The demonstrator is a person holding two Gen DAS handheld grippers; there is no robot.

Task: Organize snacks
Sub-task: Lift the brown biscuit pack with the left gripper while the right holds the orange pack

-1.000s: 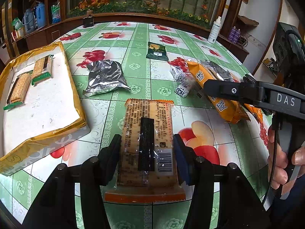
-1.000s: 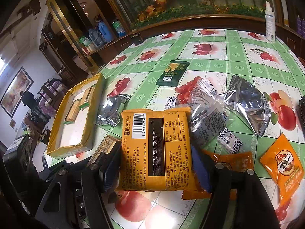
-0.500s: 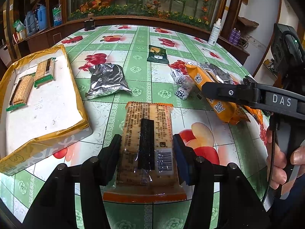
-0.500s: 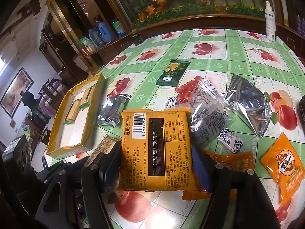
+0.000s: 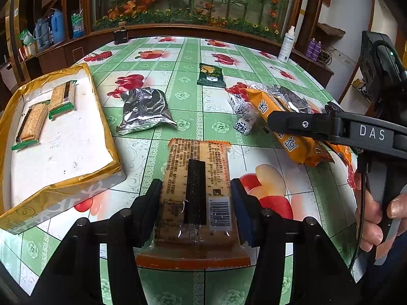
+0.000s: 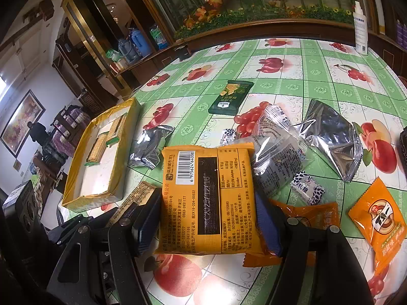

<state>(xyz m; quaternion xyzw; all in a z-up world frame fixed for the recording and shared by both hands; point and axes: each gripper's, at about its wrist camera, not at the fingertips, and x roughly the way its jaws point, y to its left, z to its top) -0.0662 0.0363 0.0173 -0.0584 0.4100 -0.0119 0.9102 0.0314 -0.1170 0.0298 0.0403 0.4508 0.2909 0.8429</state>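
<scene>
Your L gripper (image 5: 195, 203) pinches 1 cracker pack (image 5: 196, 193); R gripper (image 6: 207, 218) pinches 1 yellow pack (image 6: 207, 198). Tray (image 5: 106, 137) holds 2 bars (image 5: 33, 124).

Bright even daylight, glare on silver wrappers (image 6: 330, 137); sharp centre, fisheye-bent dark corners

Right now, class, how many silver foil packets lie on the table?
2: one silver foil packet beside the tray, another on the right. More may be hidden.
</scene>
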